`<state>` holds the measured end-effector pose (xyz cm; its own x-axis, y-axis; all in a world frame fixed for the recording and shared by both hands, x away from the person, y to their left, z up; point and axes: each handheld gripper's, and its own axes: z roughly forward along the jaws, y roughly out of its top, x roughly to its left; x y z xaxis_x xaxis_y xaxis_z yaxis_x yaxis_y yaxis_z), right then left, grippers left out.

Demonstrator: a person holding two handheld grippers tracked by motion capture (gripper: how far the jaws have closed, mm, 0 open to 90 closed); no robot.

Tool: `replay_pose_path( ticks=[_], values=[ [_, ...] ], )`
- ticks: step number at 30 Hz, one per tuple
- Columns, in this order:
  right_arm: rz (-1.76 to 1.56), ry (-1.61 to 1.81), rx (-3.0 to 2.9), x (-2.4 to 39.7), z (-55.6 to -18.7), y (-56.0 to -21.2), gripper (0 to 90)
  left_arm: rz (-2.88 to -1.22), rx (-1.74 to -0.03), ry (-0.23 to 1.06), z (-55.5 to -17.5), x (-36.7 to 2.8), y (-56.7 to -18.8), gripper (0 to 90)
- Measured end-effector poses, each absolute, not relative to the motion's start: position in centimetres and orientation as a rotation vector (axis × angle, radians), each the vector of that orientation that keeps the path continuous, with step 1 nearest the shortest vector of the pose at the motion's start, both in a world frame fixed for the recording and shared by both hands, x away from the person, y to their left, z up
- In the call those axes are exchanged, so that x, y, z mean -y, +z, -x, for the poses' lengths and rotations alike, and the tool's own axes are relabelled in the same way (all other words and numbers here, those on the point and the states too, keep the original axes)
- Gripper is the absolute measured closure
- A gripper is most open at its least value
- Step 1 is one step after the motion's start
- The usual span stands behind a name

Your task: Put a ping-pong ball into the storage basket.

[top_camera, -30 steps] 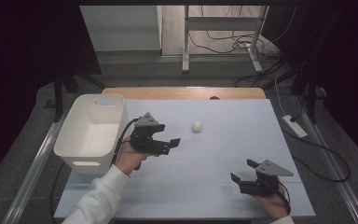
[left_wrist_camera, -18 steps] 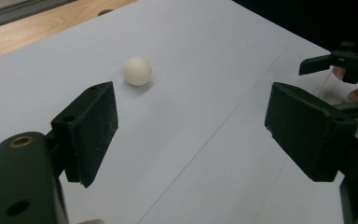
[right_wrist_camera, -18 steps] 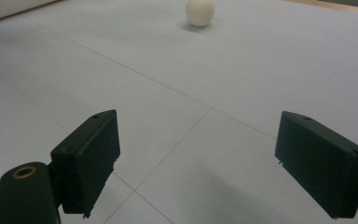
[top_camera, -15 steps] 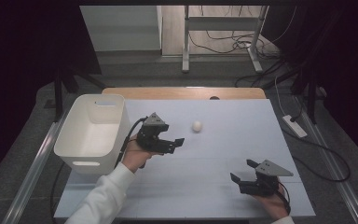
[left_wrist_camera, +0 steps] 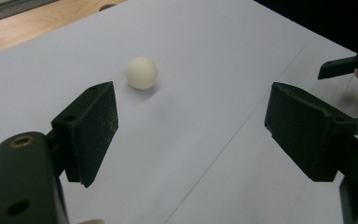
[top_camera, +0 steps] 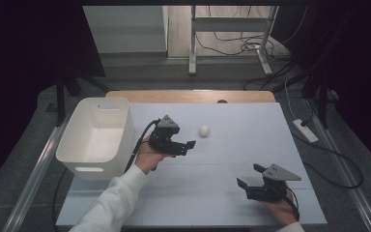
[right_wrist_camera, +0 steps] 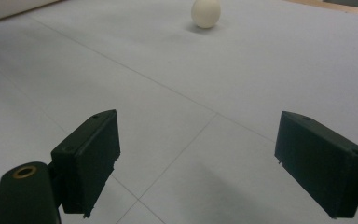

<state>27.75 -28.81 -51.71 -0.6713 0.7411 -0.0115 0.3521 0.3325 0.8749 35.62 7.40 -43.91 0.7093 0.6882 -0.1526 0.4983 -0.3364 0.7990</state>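
White ball (top_camera: 204,130) sits on the white table (top_camera: 251,145), far half, roughly mid-width, alone and untouched; same spot as half a second ago. Round, so no long axis or heading to note. Left gripper (top_camera: 187,146) has come right and a little nearer the ball since the earlier frames, now just left of it and slightly nearer the person, jaws spread wide with nothing between them. In the left gripper view the ball (left_wrist_camera: 141,73) lies ahead of the left-hand jaw, off the centre of the gap, not yet between the pads (left_wrist_camera: 95,128). Nothing stands between this gripper and the ball; bare tabletop only. Right gripper (top_camera: 251,179) rests near the right front corner of the table, well apart from the ball, unmoved from before, jaws likewise spread and empty; its own view puts the ball (right_wrist_camera: 206,12) far off at the top edge. White bin (top_camera: 96,137) stands at the left edge of the table, left of the left gripper, well clear of the ball. Wooden board edge (top_camera: 188,96) runs along the far side. Cables (top_camera: 232,43) lie on the floor beyond.
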Motion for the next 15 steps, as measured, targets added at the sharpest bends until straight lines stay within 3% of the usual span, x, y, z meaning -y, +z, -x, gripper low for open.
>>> replay_pose_path(
  ticks=[15],
  values=[
    [-0.950,1.299,-2.203,28.5,-27.9,-51.6,14.7,-2.017,-0.925,0.268,-36.8,-7.2,-44.7,17.9]
  ],
)
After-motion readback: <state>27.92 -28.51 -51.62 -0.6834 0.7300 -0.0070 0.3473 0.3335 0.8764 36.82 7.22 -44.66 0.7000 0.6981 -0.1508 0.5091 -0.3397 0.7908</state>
